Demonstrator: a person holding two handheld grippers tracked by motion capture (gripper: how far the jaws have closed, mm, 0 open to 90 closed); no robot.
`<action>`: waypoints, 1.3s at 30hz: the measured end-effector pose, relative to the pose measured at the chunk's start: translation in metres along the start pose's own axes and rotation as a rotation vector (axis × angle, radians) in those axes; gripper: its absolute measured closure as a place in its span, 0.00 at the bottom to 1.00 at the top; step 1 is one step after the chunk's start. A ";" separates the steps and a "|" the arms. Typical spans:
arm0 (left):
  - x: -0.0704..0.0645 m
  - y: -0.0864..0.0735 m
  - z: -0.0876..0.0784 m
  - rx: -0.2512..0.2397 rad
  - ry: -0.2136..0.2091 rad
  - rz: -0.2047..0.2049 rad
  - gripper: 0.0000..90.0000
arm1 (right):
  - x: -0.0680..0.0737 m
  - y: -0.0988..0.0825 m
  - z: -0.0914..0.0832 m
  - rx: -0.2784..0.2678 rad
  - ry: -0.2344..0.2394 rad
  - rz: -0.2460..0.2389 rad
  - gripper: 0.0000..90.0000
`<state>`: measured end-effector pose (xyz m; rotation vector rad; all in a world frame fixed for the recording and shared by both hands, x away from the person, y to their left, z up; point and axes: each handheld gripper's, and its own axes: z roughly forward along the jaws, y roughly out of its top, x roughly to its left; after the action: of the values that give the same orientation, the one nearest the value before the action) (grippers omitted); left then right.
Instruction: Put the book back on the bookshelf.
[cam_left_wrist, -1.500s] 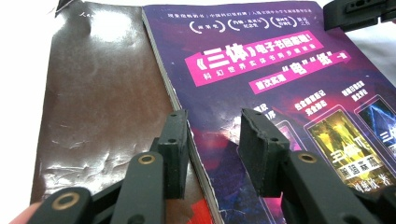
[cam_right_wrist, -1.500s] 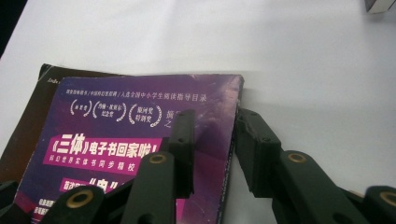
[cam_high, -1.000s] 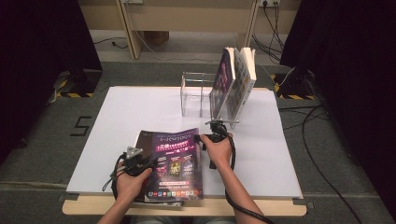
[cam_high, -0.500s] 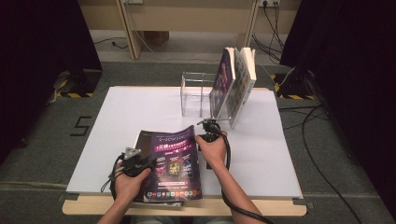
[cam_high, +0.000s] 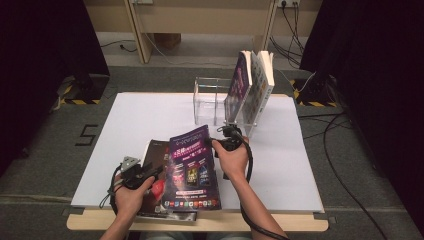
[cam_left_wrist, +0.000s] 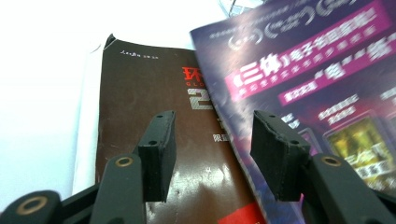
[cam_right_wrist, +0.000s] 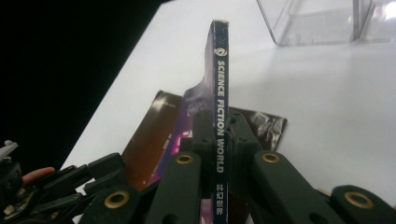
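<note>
while the right gripper (cam_right_wrist: 215, 154) has just clamped its jaws on the spine of the purple glossy magazine (cam_high: 192, 167), tilting it off the dark brown book (cam_high: 155, 165) on the white counter (cam_high: 150, 120), the left gripper (cam_left_wrist: 210, 158) has just spread its jaws empty; next, stand it in the clear acrylic rack (cam_high: 212, 100).

I can't read the brown book (cam_high: 152, 165) title: purple magazine (cam_high: 192, 167) covers its right half, left gripper (cam_high: 150, 174) hides more.

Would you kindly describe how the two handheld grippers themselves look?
Both the left gripper and the right gripper are black, each with two flat jaws on arms with brass-coloured rivets. A black cable trails from each, and a grey three-cornered plate sits on the left one. Forearms are bare.
</note>
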<state>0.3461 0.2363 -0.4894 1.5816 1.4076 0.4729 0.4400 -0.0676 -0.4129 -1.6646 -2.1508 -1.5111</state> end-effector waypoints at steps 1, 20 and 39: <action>0.000 0.000 0.000 -0.001 0.002 0.005 0.54 | 0.002 0.002 -0.003 -0.009 -0.001 -0.011 0.94; -0.001 -0.002 0.001 -0.003 -0.001 0.021 0.54 | 0.027 0.032 -0.055 -0.182 -0.059 -0.160 0.94; -0.002 -0.002 0.001 -0.007 -0.005 0.027 0.54 | 0.033 0.066 -0.093 -0.348 -0.122 -0.195 0.94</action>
<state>0.3450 0.2337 -0.4912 1.5971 1.3808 0.4887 0.4293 -0.1108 -0.3028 -1.7228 -2.2732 -1.9872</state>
